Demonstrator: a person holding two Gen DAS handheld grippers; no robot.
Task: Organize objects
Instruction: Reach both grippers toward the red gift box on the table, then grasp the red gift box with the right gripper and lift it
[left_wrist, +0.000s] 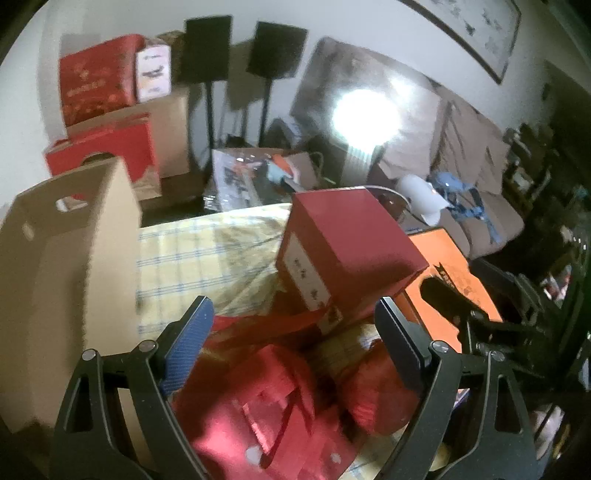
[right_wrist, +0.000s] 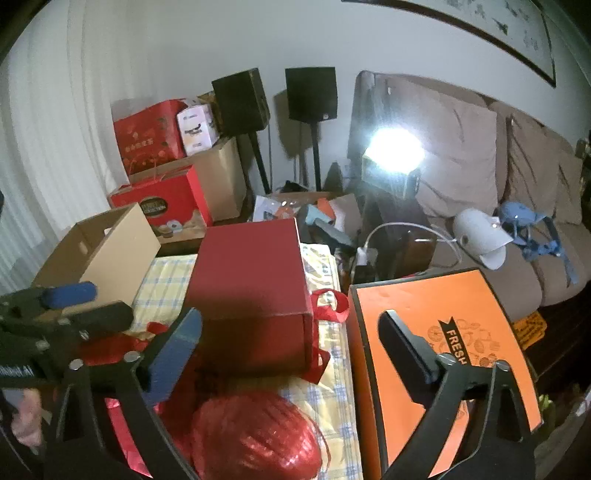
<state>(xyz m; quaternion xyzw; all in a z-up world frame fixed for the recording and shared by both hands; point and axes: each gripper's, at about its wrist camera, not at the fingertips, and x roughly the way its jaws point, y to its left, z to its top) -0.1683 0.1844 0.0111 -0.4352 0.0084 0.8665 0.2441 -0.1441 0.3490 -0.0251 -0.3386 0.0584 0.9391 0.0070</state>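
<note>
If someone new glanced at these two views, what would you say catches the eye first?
Probably the glaring lamp in front of the sofa, washing out the middle of both views. Next, the dark red box on the checked cloth, with the bright orange box on its right and an open cardboard box on its left. A red ball of twine lies nearest the camera.

Each claw is a black frame of forked, triangular-cutout arms joined by silver round-headed screws. The left claw (left_wrist: 293, 319) has a ribbed blue pad on the finger at nine o'clock and a black pad at three o'clock. The right claw (right_wrist: 290, 330) matches it: blue pad, black pad.
</note>
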